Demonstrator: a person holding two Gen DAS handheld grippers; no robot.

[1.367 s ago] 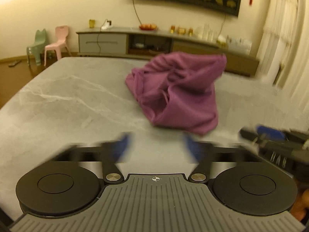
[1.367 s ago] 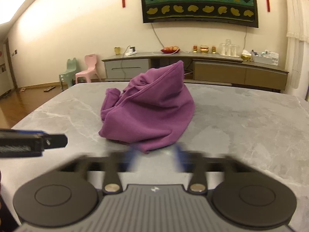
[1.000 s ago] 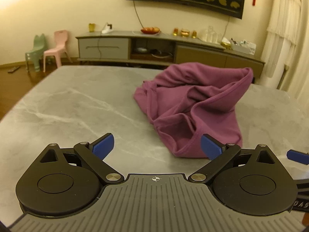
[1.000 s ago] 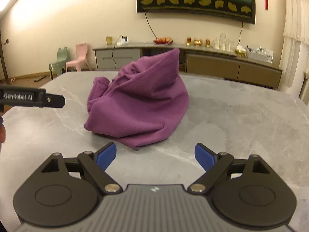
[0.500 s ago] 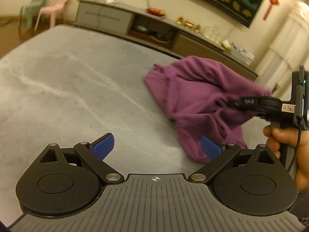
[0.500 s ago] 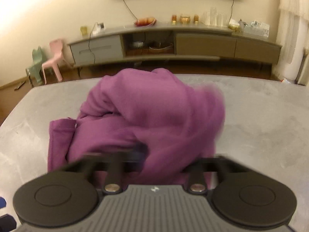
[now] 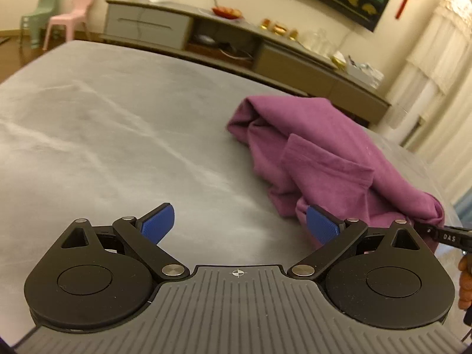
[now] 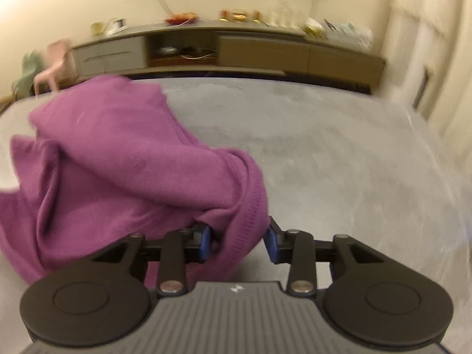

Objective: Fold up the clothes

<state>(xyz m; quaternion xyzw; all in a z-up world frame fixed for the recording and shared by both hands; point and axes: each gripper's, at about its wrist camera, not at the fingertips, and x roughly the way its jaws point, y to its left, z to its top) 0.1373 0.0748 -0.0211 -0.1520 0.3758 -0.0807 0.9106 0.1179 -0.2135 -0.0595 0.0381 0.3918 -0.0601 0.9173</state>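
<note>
A crumpled purple garment (image 7: 324, 153) lies on the grey marbled table (image 7: 118, 132), drawn out low toward the right. My left gripper (image 7: 240, 221) is open over bare table, its right pad just short of the garment's near edge, nothing between its fingers. In the right wrist view a bunched hem of the garment (image 8: 118, 162) fills the gap of my right gripper (image 8: 237, 242). Both blue pads touch it while the jaws are opening. From the left wrist view, the right gripper's tip (image 7: 442, 236) shows at the stretched end of the cloth, with a hand (image 7: 464, 280) behind it.
A long low sideboard (image 7: 206, 29) with small items on top runs along the far wall beyond the table's far edge. A pink child's chair (image 7: 76, 6) and a green one (image 7: 38, 11) stand at the far left. Curtains (image 7: 436, 59) hang at the right.
My right gripper went from wide open before the pile into the cloth, closed on a hem and dragged it right, flattening the heap. My left gripper shifted left of the pile and stayed open.
</note>
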